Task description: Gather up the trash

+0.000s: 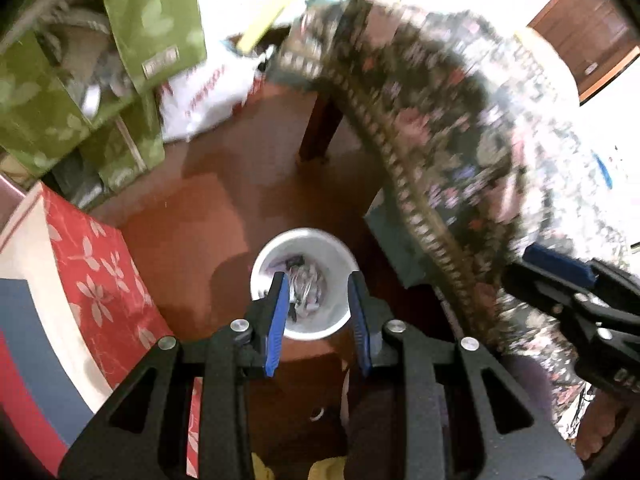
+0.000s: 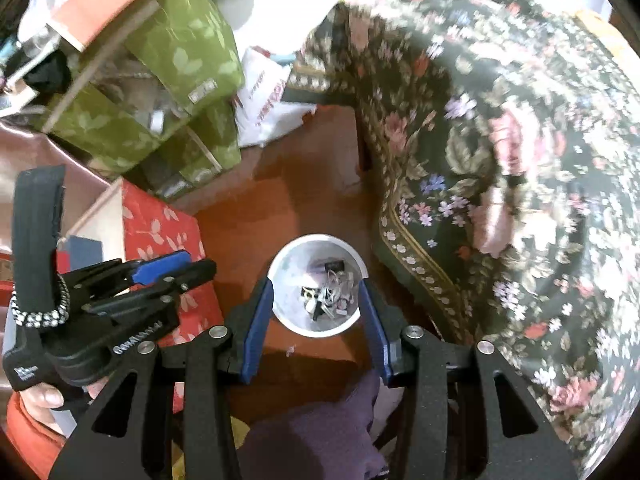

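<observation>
Two grippers hang over the white bin, both with jaws released and holding nothing: the left gripper (image 1: pixel 319 304) frames the bin's mouth in its own view, and the right gripper (image 2: pixel 316 312) does the same in its view, with the left one showing off to its left side. Below them, on the red-brown floor (image 1: pixel 224 216), stands the white bin (image 1: pixel 308 330), upright, its long axis vertical and its round mouth pointing up at the cameras. Inside lies a small heap of trash (image 2: pixel 330 294), pale wrappers and dark scraps, too tangled to sort out. Judging by that, some collecting is done; whether more waits elsewhere cannot be told. Right of the bin hangs a dark floral cloth (image 2: pixel 500 168); left sits a red flowered box (image 1: pixel 92 276); farther off are green patterned bags (image 2: pixel 180 80) and a white plastic bag (image 1: pixel 208 96)
</observation>
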`<action>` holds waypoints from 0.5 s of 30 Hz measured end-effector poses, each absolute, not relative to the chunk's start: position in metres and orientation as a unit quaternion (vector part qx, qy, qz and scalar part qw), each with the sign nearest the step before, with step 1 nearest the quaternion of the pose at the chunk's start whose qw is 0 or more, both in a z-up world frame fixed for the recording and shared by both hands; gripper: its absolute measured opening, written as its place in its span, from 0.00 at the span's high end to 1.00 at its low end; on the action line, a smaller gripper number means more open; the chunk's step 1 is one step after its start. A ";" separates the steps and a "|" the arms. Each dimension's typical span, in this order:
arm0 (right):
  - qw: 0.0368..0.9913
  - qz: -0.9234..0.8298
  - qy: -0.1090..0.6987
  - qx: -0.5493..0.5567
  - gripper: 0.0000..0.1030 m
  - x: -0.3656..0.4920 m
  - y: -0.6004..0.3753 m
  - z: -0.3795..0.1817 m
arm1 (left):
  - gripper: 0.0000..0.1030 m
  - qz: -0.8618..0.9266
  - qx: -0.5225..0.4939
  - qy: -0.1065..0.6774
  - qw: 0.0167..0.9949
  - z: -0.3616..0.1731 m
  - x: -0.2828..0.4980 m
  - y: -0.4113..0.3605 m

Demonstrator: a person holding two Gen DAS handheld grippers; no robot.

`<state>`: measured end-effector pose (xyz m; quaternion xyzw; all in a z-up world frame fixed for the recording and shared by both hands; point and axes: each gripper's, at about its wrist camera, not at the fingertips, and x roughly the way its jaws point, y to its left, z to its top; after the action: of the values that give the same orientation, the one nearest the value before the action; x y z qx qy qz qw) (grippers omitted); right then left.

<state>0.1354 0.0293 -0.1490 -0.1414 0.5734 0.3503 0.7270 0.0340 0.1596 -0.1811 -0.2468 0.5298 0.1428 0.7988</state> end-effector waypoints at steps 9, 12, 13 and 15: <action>0.826 0.324 0.452 -0.095 0.61 0.094 -0.019 -0.063 | 0.73 0.116 -0.169 0.381 0.901 -0.068 -0.006 0.116; 0.856 0.311 0.405 -0.075 0.61 0.077 -0.034 -0.035 | 0.73 0.100 -0.145 0.329 0.928 -0.036 -0.023 0.097; 0.866 0.306 0.388 -0.069 0.61 0.070 -0.038 -0.026 | 0.73 0.095 -0.139 0.315 0.934 -0.028 -0.028 0.093; 0.886 0.294 0.355 -0.059 0.61 0.057 -0.048 -0.010 | 0.73 0.084 -0.130 0.291 0.944 -0.015 -0.037 0.084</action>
<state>0.0571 -0.0476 -0.0104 -0.0591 0.3547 0.2939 0.8856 -0.0373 0.0837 -0.0154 -0.1295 0.2909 0.0843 0.9442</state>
